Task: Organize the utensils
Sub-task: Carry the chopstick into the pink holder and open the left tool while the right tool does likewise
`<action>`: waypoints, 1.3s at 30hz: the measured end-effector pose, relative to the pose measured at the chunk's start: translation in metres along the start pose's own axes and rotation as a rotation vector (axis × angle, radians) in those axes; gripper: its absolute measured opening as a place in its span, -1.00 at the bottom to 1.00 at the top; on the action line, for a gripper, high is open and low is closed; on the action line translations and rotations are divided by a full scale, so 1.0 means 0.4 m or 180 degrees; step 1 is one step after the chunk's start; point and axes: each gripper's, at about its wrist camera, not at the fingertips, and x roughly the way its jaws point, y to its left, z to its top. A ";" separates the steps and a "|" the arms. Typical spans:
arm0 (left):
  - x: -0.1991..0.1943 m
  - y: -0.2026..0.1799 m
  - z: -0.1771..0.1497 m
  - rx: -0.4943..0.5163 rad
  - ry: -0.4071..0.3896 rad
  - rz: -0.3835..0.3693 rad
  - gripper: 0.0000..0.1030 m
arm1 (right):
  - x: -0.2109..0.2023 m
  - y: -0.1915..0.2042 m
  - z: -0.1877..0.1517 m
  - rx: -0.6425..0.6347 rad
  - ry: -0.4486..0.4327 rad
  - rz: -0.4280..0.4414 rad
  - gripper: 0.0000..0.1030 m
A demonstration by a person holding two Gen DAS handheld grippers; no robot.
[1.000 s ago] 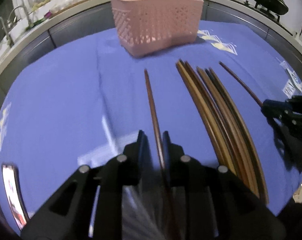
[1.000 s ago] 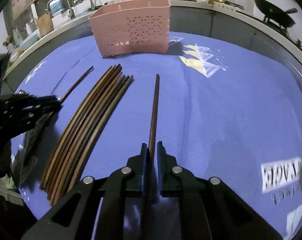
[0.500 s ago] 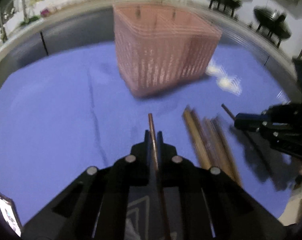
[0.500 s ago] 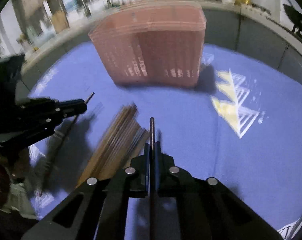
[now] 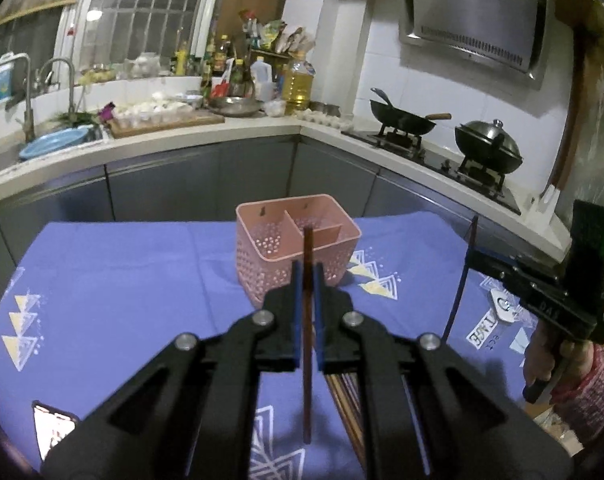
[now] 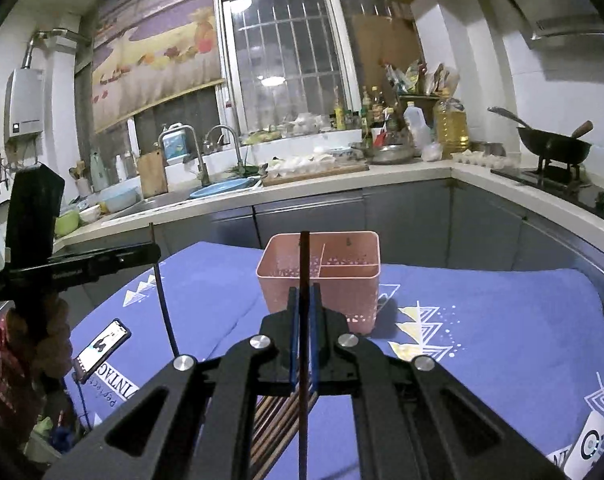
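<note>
**A:** From the left wrist view, the left gripper (image 5: 306, 270) is clamped on a single brown chopstick (image 5: 307, 320). Its jaws have just been closing, and the stick sits pinched between the blue pads.

**B:** Which way does it run?

**A:** Its long axis follows the fingers. The far tip pokes out past the fingertips toward the pink basket (image 5: 298, 248) and lines up with the divider between the two compartments. The near end hangs down below the gripper over the blue tablecloth (image 5: 114, 280). The stick is clear of the cloth, held in the air.

**B:** And the other hand?

**A:** At the right edge, the right gripper (image 5: 467, 258) grips a dark chopstick (image 5: 461, 276) that stands nearly upright, one tip up, the other slanting down toward the cloth. The loose bundle of chopsticks (image 5: 347, 404) lies on the cloth under the left gripper's arms, mostly hidden.

**B:** Now the right wrist view?

**A:** Same picture mirrored. The right gripper (image 6: 304, 292) is clenched on its dark chopstick (image 6: 303, 344), which runs straight along the fingers. The far tip overlaps the basket's (image 6: 341, 288) near rim in front of the left compartment, and the near end drops out of the bottom of the frame. The bundle (image 6: 280, 424) lies below it on the cloth (image 6: 501, 320).

**B:** And the left one from here?

**A:** The left gripper (image 6: 156, 250) is at the left, gripping its chopstick (image 6: 162, 300) almost vertically, tip up. A phone (image 6: 102, 350) lies on the cloth below it.
</note>
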 end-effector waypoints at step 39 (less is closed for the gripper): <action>0.306 0.076 0.300 -0.0053 -0.0200 0.0343 -0.91 | 0.468 -0.018 0.267 -0.0011 -0.0102 0.0068 -0.90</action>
